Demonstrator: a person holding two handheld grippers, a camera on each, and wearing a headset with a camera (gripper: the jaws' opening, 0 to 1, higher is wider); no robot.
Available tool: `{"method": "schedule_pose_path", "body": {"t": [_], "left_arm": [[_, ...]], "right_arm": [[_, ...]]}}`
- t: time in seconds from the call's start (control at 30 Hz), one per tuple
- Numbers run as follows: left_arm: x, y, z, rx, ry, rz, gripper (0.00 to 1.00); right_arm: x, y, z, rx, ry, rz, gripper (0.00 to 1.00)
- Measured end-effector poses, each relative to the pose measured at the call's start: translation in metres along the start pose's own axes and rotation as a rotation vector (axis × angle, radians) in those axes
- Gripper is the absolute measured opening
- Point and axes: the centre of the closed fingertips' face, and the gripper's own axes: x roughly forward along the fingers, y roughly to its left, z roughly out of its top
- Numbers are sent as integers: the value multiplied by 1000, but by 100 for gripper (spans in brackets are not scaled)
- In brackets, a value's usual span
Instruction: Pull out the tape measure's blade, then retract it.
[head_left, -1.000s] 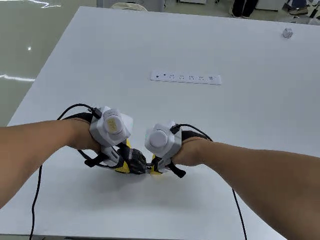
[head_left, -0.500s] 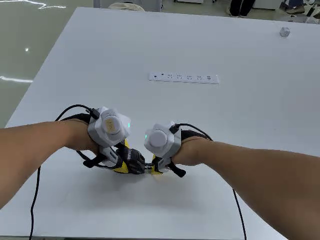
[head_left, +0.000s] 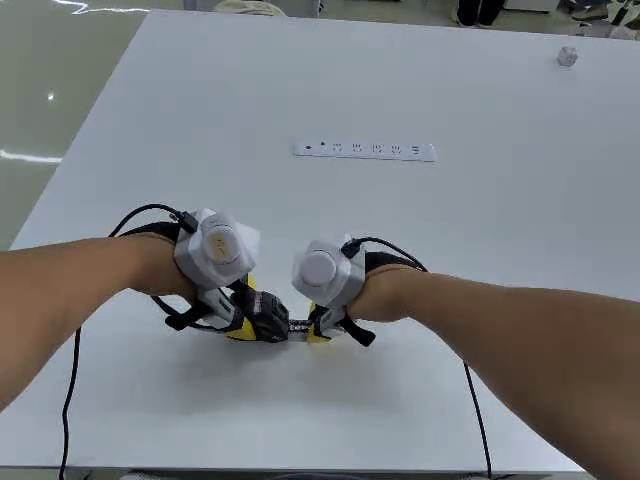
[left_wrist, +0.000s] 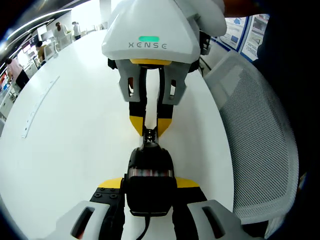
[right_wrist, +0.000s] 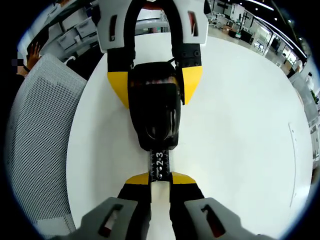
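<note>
While the left gripper (left_wrist: 149, 184) clamps the black tape-measure case (left_wrist: 150, 175) at lower centre, the right gripper (right_wrist: 160, 180) pinches the blade (right_wrist: 159, 167) (markings 2–3 showing) — pull apparently just begun, with most of the extension and the whole retraction left.

White XENSE-marked housings (left_wrist: 150, 30), yellow-tipped black fingers (left_wrist: 136, 124), black cables (head_left: 70, 390) at wrists.
</note>
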Motion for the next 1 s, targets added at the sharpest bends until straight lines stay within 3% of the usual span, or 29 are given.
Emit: {"method": "schedule_pose_path", "body": {"t": [1.0], "left_arm": [[2,2,-3,7,27,11,33]], "right_arm": [[-5,-2,-13,10,21,2,12]]}}
